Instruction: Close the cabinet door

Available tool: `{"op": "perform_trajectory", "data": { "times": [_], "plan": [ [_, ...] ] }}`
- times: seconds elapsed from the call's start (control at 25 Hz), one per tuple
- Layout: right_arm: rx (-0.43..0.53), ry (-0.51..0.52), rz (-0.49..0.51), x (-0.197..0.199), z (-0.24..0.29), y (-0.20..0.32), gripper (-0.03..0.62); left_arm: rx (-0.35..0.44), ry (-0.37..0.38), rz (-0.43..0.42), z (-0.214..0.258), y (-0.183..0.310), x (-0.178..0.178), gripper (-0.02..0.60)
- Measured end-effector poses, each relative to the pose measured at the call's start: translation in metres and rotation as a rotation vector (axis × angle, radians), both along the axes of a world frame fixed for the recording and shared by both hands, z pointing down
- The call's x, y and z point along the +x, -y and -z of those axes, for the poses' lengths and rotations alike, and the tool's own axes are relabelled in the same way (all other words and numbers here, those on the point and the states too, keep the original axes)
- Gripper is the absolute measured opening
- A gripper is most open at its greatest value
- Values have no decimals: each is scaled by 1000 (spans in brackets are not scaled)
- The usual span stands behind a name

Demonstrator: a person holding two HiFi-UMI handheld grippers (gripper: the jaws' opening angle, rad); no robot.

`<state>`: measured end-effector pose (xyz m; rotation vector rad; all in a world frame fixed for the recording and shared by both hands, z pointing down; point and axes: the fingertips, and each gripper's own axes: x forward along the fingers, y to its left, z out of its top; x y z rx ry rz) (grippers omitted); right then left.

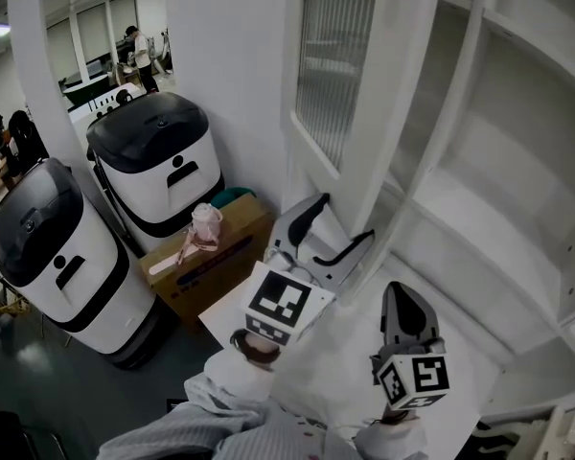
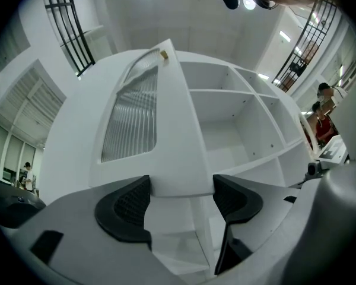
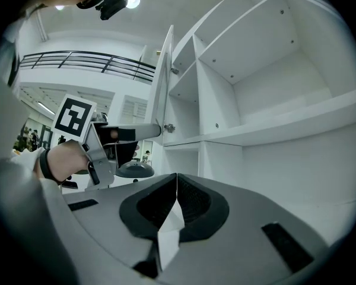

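Observation:
The white cabinet door (image 1: 335,75) with its ribbed glass pane stands ajar in front of the open white shelves (image 1: 498,161). My left gripper (image 1: 337,230) is open, and the door's lower edge sits between its two black pads. In the left gripper view the door (image 2: 172,117) rises from between the jaws of the left gripper (image 2: 181,198), with the shelves (image 2: 237,117) to its right. My right gripper (image 1: 401,300) hangs lower right, apart from the door, shut with nothing in it. In the right gripper view the right gripper (image 3: 177,186) has its tips together, and the door (image 3: 163,82) shows edge-on.
Two white bins with black lids (image 1: 158,156) (image 1: 48,247) stand left of the door. A cardboard box (image 1: 211,252) with a pink cup (image 1: 206,223) on it sits by the door's foot. People stand far off at the back left.

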<state>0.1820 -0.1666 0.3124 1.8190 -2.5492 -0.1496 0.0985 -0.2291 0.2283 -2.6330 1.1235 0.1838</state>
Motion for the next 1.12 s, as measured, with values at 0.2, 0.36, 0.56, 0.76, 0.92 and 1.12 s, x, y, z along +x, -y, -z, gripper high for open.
{"op": "perform_trajectory", "data": {
  "times": [0.2, 0.36, 0.56, 0.76, 0.92, 1.12],
  "plan": [
    [-11, -1, -20, 6, -3, 3, 14, -3, 0, -35, 0, 5, 9, 337],
    [-13, -3, -32, 9, -5, 4, 13, -7, -8, -59, -1, 8, 15, 336],
    [-19, -5, -44, 14, -6, 6, 14, -9, -18, -82, 0, 13, 23, 333],
    [-22, -4, -56, 20, -7, 8, 13, -6, -23, -83, 0, 21, 31, 325],
    [-23, 2, -75, 27, -10, 8, 14, 1, -21, -78, -1, 25, 37, 324],
    [-25, 12, -92, 34, -12, 10, 14, 7, -16, -73, -1, 31, 43, 322]
  ]
}}
